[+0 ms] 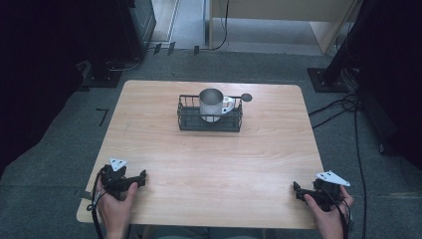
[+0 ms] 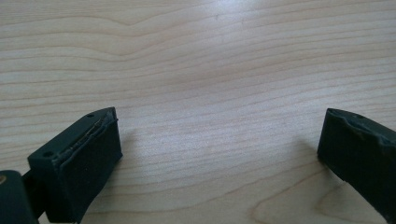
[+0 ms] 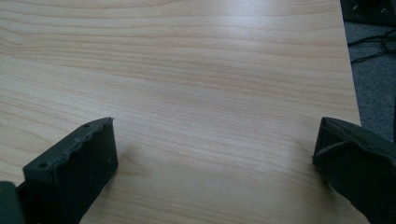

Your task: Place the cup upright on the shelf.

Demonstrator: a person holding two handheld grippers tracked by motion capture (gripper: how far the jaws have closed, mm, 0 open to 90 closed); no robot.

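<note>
Your left hand-held gripper [image 1: 141, 178] and right hand-held gripper [image 1: 297, 189] rest wide open and empty at the counter's [image 1: 209, 164] near edge, well apart from the metal cup [image 1: 211, 103] standing in the wire basket [image 1: 209, 122] at the far side.

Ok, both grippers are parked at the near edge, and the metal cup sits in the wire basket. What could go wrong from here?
The shiny metal cup stands taller than the black wire basket, so a sideways nudge might tip it. Its white handle sits close to the basket rim and could snag on lifting. The open left gripper and open right gripper both start far away, so a long reach may shove the light basket.
</note>
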